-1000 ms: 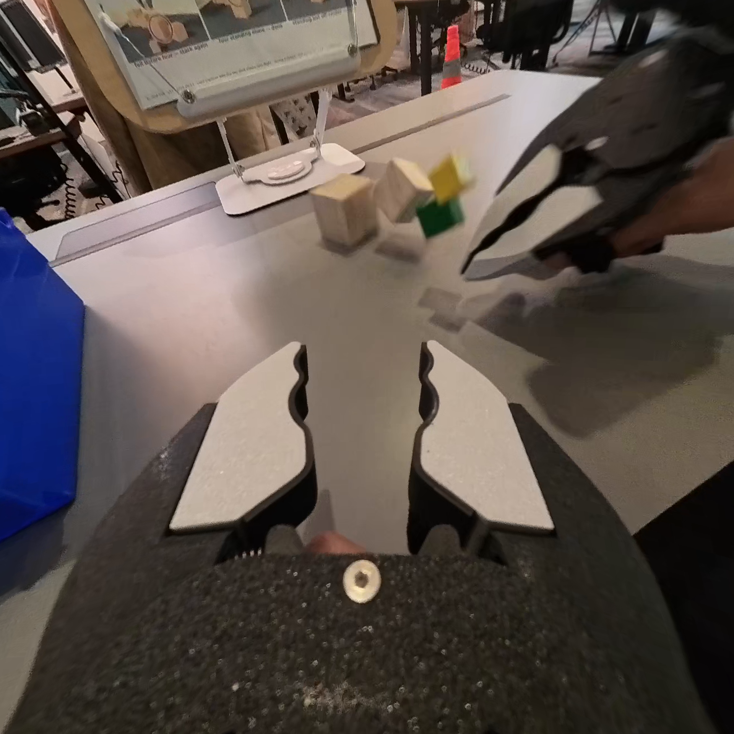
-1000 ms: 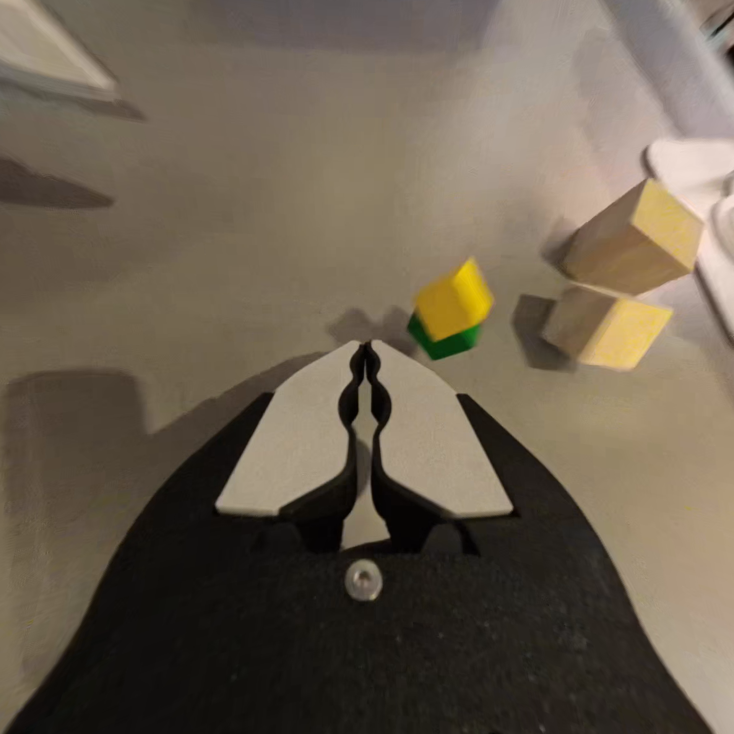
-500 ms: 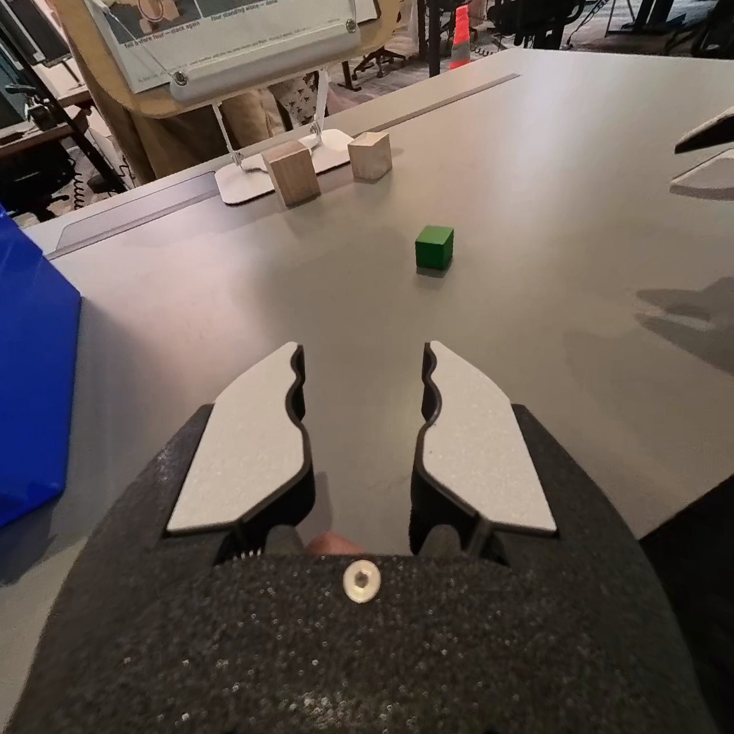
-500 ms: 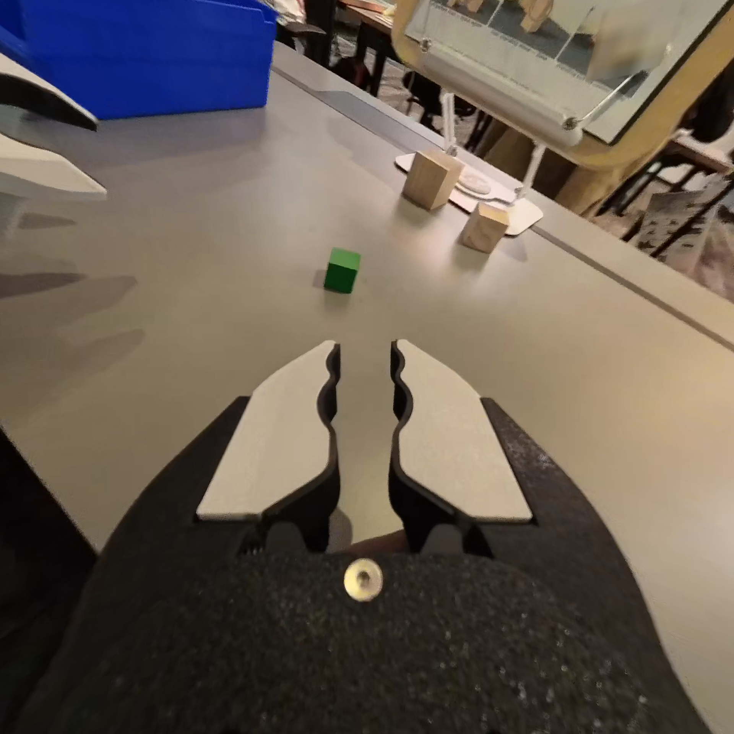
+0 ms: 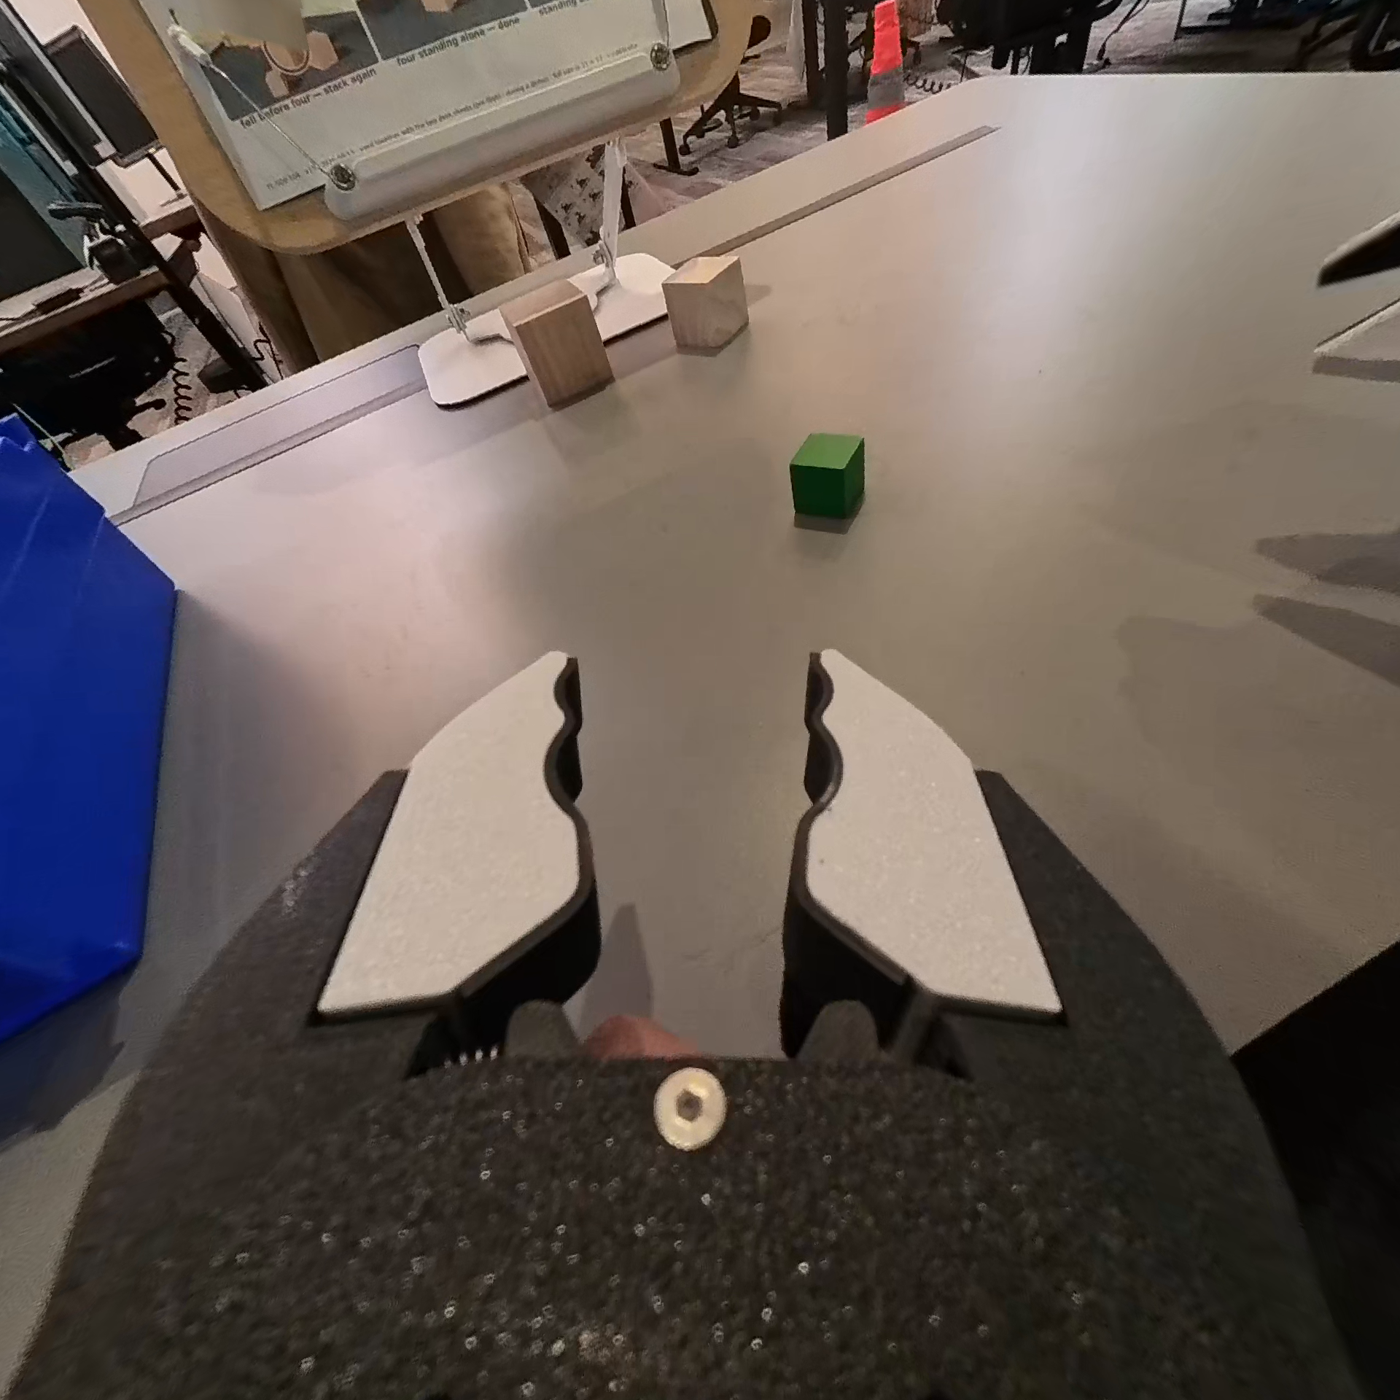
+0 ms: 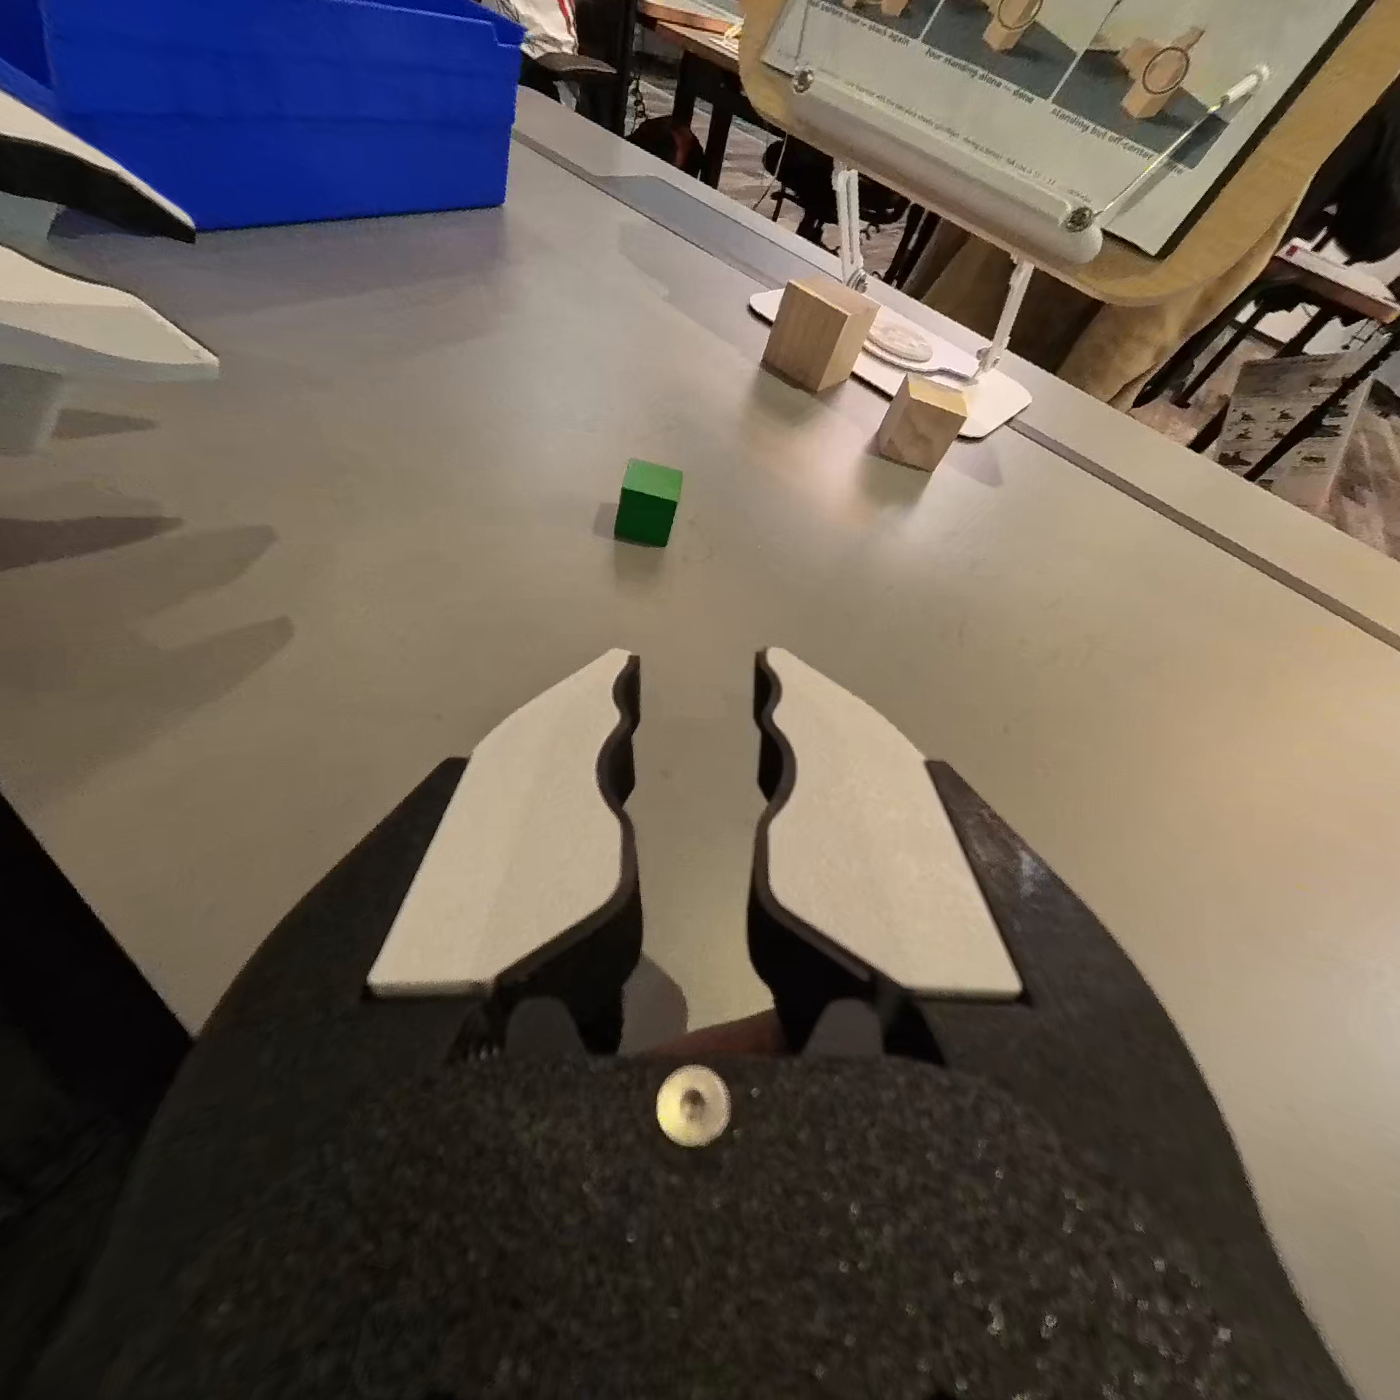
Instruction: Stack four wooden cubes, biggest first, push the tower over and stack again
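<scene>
Three cubes: all that shows of the four; none sits on another, so the tower is down and the restack is, by my judgement, not yet begun. The fourth cube is in neither view.

Left wrist view, cubes: the larger plain wooden cube stands at 11 o'clock, just beside the base of the sign stand or touching it. The smaller plain cube is at 12 o'clock, near the same base. The green cube lies alone at 1 o'clock, well apart from both.

Left wrist view, claw: the left claw hangs above the grey desk, fingers spread wide, nothing between them, aimed forward at the cubes. A blue bin fills 9 o'clock.

Right wrist view, cubes: the green cube is at 12 o'clock, nearest. The larger plain cube is at 1 o'clock against the stand base; the smaller is just past it, toward 2 o'clock.

Right wrist view, claw: the right claw is above the desk, fingers parted to a narrower gap, empty, pointing just right of the green cube.

Left to do: find the fourth cube, set the larger plain cube as base, then stack by size.
</scene>
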`<state>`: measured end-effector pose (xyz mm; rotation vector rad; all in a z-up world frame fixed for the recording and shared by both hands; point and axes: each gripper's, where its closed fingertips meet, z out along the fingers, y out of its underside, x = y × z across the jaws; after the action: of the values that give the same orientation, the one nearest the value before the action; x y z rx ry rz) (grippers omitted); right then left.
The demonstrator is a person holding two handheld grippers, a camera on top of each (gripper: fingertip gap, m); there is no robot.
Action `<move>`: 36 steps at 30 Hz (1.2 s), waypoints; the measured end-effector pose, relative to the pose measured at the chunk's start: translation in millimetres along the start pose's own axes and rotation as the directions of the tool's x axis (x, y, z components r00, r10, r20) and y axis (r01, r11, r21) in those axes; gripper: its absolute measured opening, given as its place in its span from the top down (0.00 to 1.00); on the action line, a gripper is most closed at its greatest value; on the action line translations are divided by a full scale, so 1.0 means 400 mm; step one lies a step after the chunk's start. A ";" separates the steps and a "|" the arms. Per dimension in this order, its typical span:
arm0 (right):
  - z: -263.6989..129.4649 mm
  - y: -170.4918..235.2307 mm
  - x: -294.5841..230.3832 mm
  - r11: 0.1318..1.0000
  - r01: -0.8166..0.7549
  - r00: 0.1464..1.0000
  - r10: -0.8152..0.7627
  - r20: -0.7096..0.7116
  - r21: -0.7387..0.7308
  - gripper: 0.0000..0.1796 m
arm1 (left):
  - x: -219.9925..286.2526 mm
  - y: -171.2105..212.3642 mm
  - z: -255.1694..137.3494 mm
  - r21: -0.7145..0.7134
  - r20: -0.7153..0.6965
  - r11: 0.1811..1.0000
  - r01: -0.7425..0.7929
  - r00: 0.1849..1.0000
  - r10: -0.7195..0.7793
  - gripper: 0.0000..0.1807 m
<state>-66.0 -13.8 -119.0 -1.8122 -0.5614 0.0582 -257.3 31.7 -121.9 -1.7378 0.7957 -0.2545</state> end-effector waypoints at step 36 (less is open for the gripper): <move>-0.013 0.003 0.025 0.999 -0.038 0.998 0.039 0.043 -0.020 0.86 | -0.241 -0.182 0.829 -0.308 0.323 0.840 0.447 0.880 -0.349 0.57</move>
<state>-55.0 -14.6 -116.0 -1.8439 -0.5597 0.1190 -120.3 356.3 -141.4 -2.2463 0.2879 -0.1586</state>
